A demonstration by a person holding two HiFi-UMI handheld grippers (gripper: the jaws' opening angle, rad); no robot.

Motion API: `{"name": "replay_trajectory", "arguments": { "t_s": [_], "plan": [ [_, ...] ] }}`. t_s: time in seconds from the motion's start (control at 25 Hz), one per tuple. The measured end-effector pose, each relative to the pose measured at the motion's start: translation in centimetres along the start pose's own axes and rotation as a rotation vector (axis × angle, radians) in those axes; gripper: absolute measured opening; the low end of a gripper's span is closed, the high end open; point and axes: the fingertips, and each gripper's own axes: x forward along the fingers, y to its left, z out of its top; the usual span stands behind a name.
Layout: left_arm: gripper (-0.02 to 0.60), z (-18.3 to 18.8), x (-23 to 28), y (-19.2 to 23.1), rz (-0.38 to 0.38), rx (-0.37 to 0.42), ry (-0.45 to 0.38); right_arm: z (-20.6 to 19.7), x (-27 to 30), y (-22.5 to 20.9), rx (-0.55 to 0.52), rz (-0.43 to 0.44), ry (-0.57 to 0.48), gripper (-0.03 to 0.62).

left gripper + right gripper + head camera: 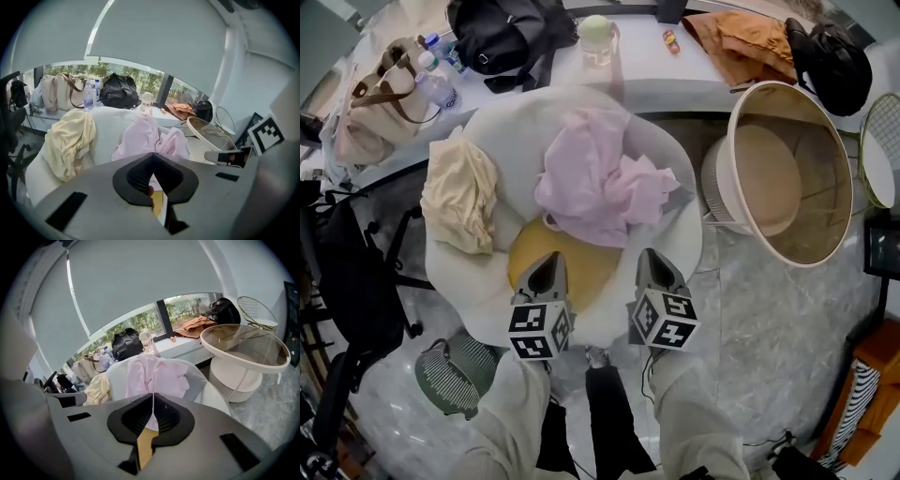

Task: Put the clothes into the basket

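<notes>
Both claws are fully shut and hold nothing. Left claw [548, 261] and right claw [650, 257] sit side by side over the front of the round white padded chair [511, 127], above a smooth yellow cushion [581, 267]. A crumpled thin pink garment [595, 173] is heaped on the seat. A cream garment [461, 192] hangs limp over the chair's rim. The green slatted basket [455, 375] is on the marble floor, beside the person.
</notes>
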Motion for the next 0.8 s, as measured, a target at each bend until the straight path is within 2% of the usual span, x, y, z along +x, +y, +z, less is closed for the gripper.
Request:
{"name": "replay_trajectory", "arguments": {
  "t_s": [0.44,0.52,0.68,0.8],
  "plan": [
    [0.003,-0.6,4.7,2.0,-0.006,0.001,0.019,0.8,5.8,0.1,-0.058,0.032,-0.007,0.033],
    [0.003,-1.0,5.1,2.2,-0.006,-0.001,0.023,0.9,6.7,-0.1,-0.063,0.027,-0.009,0.103],
    [0.003,-1.7,5.7,2.6,-0.001,0.014,0.038,0.9,8.3,-0.6,-0.08,0.013,-0.008,0.122],
    [0.003,-2.0,5.6,2.8,0.004,0.015,0.044,0.8,9.1,-1.1,-0.08,0.002,-0.009,0.162]
  ]
}}
